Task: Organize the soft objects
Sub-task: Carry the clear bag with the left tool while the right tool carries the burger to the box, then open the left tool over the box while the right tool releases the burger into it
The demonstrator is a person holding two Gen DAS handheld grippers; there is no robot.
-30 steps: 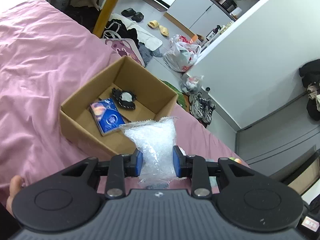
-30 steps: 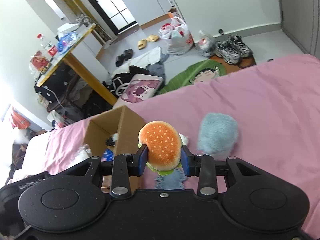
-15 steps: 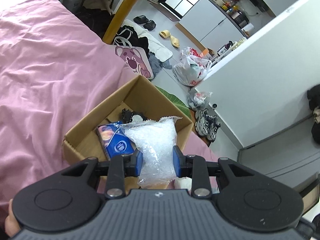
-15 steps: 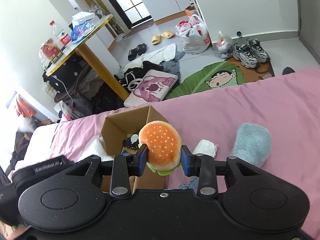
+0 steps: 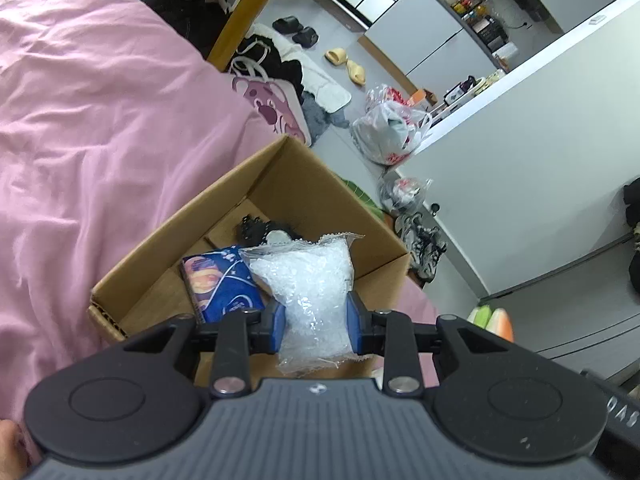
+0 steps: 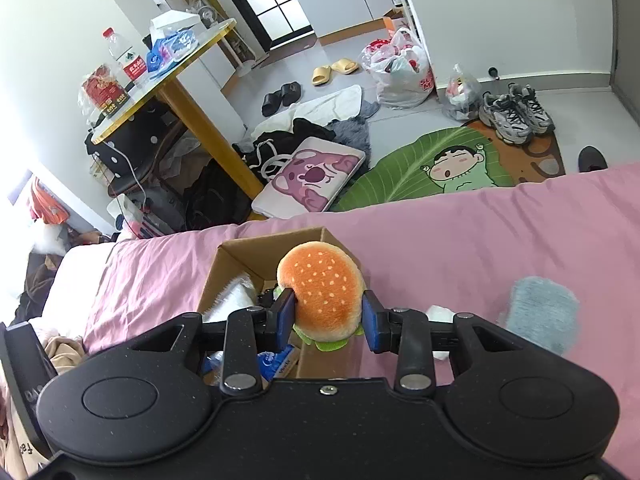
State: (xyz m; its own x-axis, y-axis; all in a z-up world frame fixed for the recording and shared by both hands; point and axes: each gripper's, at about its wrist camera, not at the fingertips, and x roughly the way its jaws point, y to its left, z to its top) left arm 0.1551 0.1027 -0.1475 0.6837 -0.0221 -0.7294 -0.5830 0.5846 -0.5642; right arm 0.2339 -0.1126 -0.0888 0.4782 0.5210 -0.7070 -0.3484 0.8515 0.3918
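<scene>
An open cardboard box sits on the pink bed. My left gripper is shut on a clear plastic bag of white filling, held above the box's near side. Inside the box lie a blue packet and a black frilly item. My right gripper is shut on a plush hamburger, hovering over the box's right edge. In the right wrist view the clear bag shows at the box's left. A fluffy grey-blue plush and a small white cloth rest on the bed to the right.
The pink bedsheet spreads left of the box. Beyond the bed edge the floor holds a pink cartoon bag, a green leaf mat, sneakers, plastic bags and a yellow-legged table.
Both grippers have moved toward the box. The bag now hangs over the box's interior, and the hamburger has come over the box's right edge. Both grips are unchanged.
</scene>
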